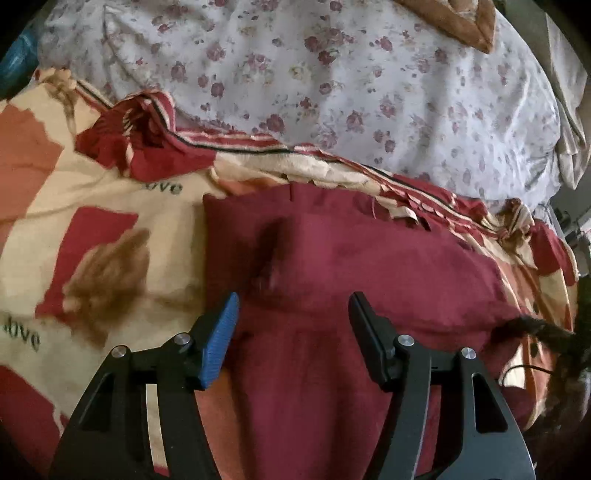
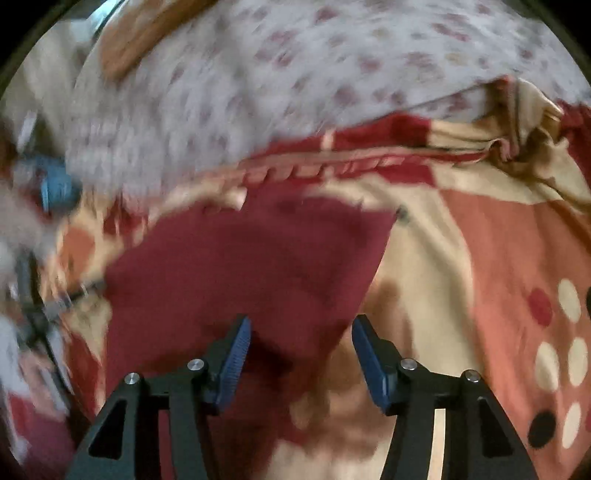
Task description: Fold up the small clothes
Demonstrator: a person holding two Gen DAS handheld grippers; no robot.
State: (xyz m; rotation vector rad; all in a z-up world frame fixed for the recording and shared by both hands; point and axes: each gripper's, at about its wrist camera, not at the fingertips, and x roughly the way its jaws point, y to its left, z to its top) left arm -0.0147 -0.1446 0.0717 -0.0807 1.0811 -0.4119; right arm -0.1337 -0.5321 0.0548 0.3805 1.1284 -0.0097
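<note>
A dark red garment (image 1: 351, 266) lies spread on a patterned bedspread, partly folded with a straight left edge. My left gripper (image 1: 293, 299) is open and empty, hovering above the garment's near part. In the blurred right wrist view the same red garment (image 2: 258, 254) lies ahead and to the left. My right gripper (image 2: 301, 325) is open and empty, over the garment's right edge where it meets the bedspread. The left gripper's blue pad shows faintly at the far left of the right wrist view (image 2: 55, 184).
The bedspread (image 1: 92, 206) is cream, red and orange with "love" printed on it. A white floral sheet (image 1: 332, 81) covers the far part of the bed. A brown cloth (image 1: 465, 22) lies at the far edge. Dark hair and a cable (image 1: 539, 332) show at right.
</note>
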